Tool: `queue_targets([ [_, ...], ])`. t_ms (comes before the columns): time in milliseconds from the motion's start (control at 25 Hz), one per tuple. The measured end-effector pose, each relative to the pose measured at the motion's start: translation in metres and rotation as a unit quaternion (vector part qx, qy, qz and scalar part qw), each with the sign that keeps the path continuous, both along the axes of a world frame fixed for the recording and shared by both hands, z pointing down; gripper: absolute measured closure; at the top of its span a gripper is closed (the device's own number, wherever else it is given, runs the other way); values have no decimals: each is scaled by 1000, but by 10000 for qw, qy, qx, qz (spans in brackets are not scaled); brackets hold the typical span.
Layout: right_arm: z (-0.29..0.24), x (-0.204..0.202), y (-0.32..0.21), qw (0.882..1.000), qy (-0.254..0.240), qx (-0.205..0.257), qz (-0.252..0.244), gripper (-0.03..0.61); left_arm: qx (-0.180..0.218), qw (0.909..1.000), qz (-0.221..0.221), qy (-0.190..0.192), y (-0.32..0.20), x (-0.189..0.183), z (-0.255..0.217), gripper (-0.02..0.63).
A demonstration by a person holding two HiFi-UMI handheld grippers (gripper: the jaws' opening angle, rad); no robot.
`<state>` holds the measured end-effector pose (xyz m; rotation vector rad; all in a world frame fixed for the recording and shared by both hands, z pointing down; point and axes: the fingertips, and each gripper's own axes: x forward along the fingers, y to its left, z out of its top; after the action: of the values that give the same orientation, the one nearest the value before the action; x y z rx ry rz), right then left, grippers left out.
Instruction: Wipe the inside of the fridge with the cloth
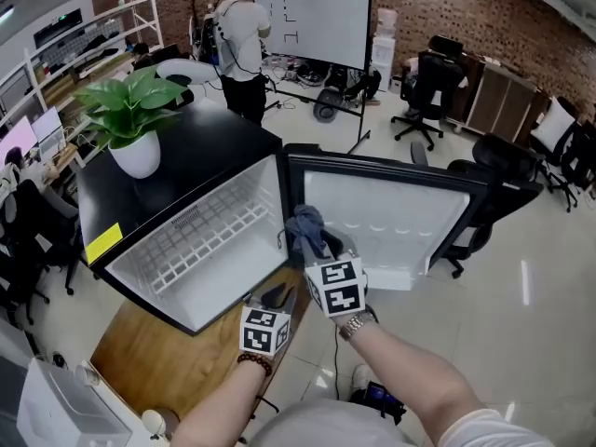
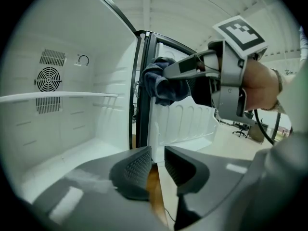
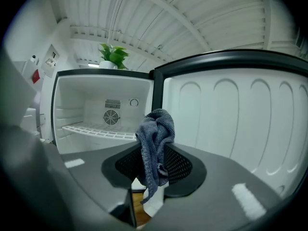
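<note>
The black mini fridge (image 1: 191, 161) stands with its door (image 1: 386, 217) swung wide to the right. Its white inside holds a wire shelf (image 1: 200, 245) and a round fan vent (image 3: 111, 117) on the back wall. My right gripper (image 1: 317, 248) is shut on a crumpled grey-blue cloth (image 1: 307, 229) in front of the opening, near the door's hinge side. In the right gripper view the cloth (image 3: 155, 136) hangs down between the pads. My left gripper (image 1: 277, 298) sits just below and to the left, open with a narrow gap and nothing between its fingers (image 2: 137, 167). It looks up at the cloth (image 2: 156, 83).
A potted plant (image 1: 135, 119) in a white pot stands on top of the fridge. The fridge rests on a wooden table (image 1: 172, 352). A person (image 1: 240, 45) stands by a whiteboard (image 1: 317, 12) at the back. Office chairs (image 1: 424, 91) are on the right.
</note>
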<state>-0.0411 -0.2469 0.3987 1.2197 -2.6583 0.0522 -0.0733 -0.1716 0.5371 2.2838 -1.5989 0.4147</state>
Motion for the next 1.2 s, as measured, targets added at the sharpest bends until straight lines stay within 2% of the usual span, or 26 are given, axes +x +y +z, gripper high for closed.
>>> queue_targets([
  [560, 9, 16, -11, 9998, -18, 69, 166, 456, -42, 10000, 21, -51, -6, -1, 4, 515],
  [1200, 20, 87, -29, 9960, -8, -46, 894, 459, -75, 9999, 129, -87, -14, 12, 9, 515],
])
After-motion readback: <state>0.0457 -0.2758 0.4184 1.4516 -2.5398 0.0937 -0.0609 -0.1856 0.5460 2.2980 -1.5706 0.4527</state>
